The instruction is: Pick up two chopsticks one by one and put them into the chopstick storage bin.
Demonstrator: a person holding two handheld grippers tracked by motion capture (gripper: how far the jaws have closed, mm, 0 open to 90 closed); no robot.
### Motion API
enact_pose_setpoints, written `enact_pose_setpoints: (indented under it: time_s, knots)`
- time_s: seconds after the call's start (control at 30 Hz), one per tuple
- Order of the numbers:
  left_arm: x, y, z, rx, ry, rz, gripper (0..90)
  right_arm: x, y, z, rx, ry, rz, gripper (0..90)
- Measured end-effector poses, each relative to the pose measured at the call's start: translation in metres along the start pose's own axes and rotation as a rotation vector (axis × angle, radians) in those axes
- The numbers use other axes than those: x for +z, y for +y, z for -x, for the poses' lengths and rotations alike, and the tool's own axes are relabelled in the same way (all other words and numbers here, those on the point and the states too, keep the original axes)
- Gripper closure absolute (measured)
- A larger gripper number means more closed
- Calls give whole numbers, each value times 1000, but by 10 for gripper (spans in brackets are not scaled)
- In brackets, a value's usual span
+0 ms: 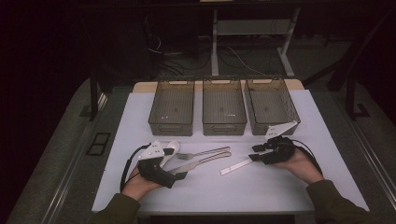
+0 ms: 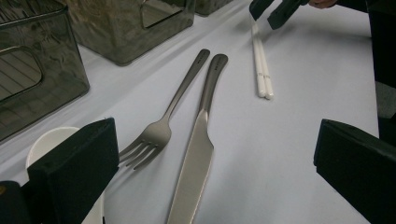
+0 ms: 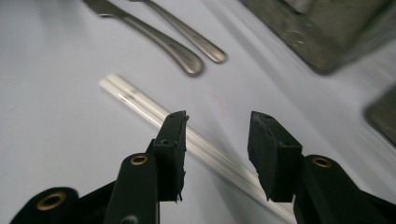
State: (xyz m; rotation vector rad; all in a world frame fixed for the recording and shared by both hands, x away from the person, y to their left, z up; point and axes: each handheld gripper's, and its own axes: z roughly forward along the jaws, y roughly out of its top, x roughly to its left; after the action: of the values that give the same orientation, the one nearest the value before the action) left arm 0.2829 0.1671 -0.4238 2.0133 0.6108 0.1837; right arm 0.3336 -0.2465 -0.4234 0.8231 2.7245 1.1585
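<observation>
Right hand-held gripper (image 3: 217, 154) half-open, empty, above white chopsticks (image 3: 140, 103).

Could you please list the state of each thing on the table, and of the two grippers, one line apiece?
Left gripper: open, fingers apart over the cutlery.
Right gripper: open, above the chopsticks.
Chopsticks: paired, flat on the table, not gripped.
Fork: flat, beside the knife.
Knife: flat, handle toward the bins.
Spoon: flat, partly under the left gripper.
Three bins: upright, empty as far as visible.
</observation>
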Motion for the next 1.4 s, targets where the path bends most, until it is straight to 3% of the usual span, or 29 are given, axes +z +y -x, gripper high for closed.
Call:
enact_pose_setpoints:
  time_s: [0.1, 0.27, 0.4, 0.87, 1.4]
  knots:
    - [0, 0, 0, -2, -2, -2, 0, 8, 5, -8, -38, 37, -16, 557]
    - [0, 0, 0, -2, -3, -3, 0, 22, 10, -16, -86, 55, -55, 540]
    - [0, 0, 0, -3, -3, -3, 0, 31, 11, -16, -156, 68, -85, 542]
    - [0, 0, 0, -3, -1, -2, 0, 39, 11, -21, -231, 48, -135, 627]
    - [0, -1, 0, -6, 2, 1, 0, 34, 9, -27, -226, 49, -172, 697]
